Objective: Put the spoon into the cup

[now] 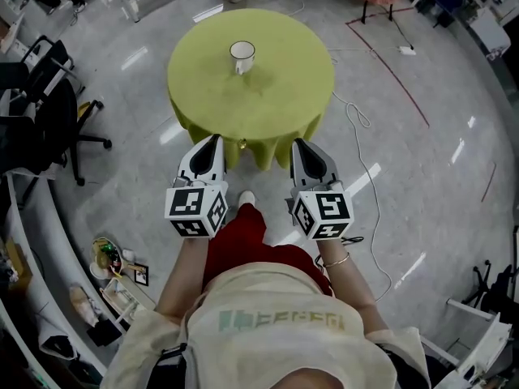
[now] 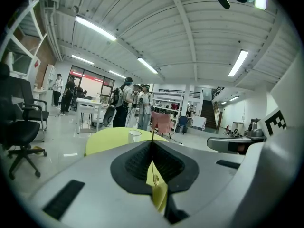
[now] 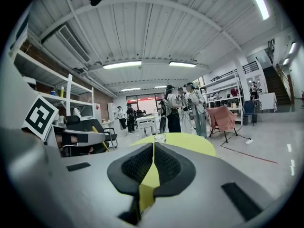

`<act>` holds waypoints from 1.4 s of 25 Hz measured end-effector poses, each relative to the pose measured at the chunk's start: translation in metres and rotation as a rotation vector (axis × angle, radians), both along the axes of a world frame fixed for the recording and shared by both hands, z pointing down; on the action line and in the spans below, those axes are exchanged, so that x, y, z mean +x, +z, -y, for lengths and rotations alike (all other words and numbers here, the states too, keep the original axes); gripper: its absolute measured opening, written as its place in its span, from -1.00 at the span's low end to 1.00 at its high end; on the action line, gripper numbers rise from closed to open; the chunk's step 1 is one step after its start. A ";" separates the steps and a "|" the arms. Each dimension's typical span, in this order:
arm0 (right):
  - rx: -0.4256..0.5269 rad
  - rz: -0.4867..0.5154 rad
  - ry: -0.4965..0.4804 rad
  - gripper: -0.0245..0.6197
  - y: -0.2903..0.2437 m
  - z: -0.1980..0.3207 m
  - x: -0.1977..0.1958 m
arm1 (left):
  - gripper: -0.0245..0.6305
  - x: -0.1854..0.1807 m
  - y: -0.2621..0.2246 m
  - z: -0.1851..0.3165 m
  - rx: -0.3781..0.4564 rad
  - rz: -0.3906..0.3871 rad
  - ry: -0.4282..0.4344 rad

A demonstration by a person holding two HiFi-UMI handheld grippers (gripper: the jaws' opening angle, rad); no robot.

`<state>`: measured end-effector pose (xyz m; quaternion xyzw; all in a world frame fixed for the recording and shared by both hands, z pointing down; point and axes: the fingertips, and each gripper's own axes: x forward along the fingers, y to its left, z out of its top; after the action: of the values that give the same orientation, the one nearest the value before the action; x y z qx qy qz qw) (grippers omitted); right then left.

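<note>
Left gripper (image 1: 216, 138): jaws pressed together on a thin gold-coloured spoon (image 2: 154, 177), seen edge-on in the slit between the pads, with a dark sliver of it standing just past the jaw tips; how firmly it is held cannot be judged. Right gripper (image 1: 298, 142): jaws closed on each other with nothing between them. Cup (image 1: 242, 53): white, upright, handle towards the viewer, alone at the upper centre of the head view on the far part of a round table (image 1: 276, 96) under a yellow-green cloth, well apart from both grippers. Hazards, as judged: the spoon is slim and gripped along its narrow edge, so it may twist or slip out on the way; the cup mouth is small and the cup looks light, so an off-centre approach could knock or tip it; the cup sits far across the table, so the reach is long and may drag the cloth. Pose: both grippers are held level at lower centre of the head view, side by side and near each other, forearms close to the body, jaw tips pointing at the table's near edge.
</note>
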<state>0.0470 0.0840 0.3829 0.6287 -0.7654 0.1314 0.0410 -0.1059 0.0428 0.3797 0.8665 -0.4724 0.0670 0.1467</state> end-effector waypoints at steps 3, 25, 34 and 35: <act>-0.005 -0.005 -0.006 -0.81 0.001 0.028 -0.008 | -0.85 -0.007 0.000 0.028 -0.004 -0.010 -0.003; -0.037 -0.031 0.030 -0.81 0.004 0.137 -0.037 | -0.85 -0.044 0.004 0.140 -0.016 -0.046 0.001; -0.043 -0.029 0.040 -0.81 0.008 0.148 -0.022 | -0.85 -0.035 0.004 0.153 -0.013 -0.049 -0.009; -0.043 -0.028 0.037 -0.81 0.008 0.151 -0.021 | -0.85 -0.033 0.003 0.156 -0.011 -0.049 -0.011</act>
<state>0.0260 -0.0667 0.3912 0.6434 -0.7500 0.1398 0.0630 -0.1389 -0.1128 0.3830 0.8644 -0.4732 0.0475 0.1634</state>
